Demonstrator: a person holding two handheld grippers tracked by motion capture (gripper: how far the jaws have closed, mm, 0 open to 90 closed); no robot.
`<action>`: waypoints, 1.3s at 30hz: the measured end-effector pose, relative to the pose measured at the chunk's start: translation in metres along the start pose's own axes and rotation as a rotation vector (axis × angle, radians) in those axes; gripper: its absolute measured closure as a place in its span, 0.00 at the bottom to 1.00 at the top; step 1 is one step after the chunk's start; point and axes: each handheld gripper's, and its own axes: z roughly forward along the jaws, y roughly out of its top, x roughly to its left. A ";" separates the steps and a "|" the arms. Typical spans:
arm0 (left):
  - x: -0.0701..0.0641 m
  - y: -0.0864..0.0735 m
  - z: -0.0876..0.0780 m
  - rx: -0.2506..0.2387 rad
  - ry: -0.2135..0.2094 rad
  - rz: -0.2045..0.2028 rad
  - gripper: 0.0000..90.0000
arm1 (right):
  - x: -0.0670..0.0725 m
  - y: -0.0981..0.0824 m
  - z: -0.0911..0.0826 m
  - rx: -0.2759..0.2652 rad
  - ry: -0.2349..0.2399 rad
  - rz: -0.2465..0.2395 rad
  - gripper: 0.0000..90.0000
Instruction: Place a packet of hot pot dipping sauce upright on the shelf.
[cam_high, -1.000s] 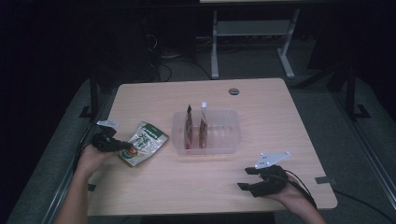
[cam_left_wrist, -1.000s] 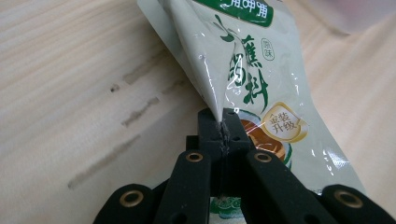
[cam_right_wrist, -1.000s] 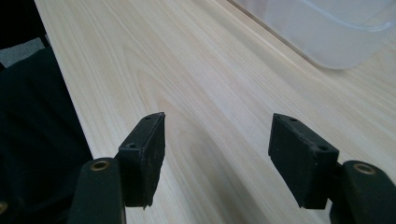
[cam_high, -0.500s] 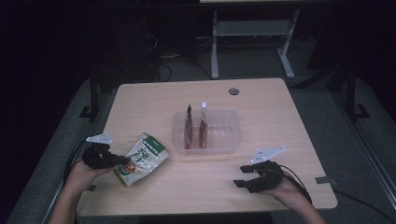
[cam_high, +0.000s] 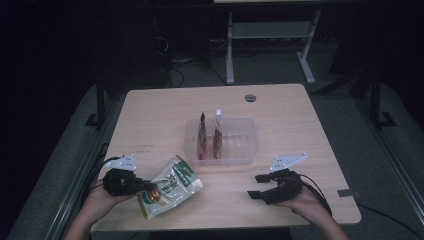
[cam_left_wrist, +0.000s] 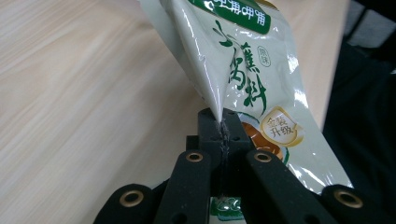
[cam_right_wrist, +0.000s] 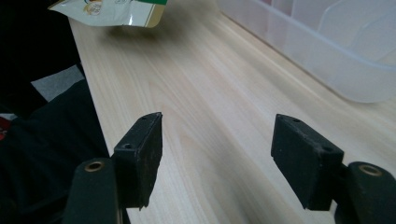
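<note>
Two jaws of the left gripper (cam_high: 142, 187) pinched tight on a corner of the green-and-cream pouch (cam_high: 170, 186), lifted near the table's (cam_high: 150, 120) front-left edge. Best kept clamped — swung toward the clear tray (cam_high: 247, 137), probably beside two upright packets (cam_high: 210, 135). Right gripper (cam_high: 260, 187) spread, empty. Pale wood table; dark room.

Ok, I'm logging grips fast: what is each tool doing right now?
Left tool: closed on the edge of the green-and-white pouch.
Right tool: open, nothing between its jaws, which have just been opening, above the table.
</note>
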 end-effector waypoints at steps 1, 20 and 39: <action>-0.003 0.003 0.004 0.003 -0.015 0.013 1.00 | 0.000 0.000 0.001 0.003 0.004 -0.001 0.37; -0.041 0.051 0.058 -0.001 -0.152 0.201 1.00 | 0.004 0.006 0.015 0.005 0.149 0.030 0.37; -0.054 0.059 0.068 -0.013 -0.173 0.249 1.00 | 0.011 0.018 0.031 -0.015 0.310 0.006 0.60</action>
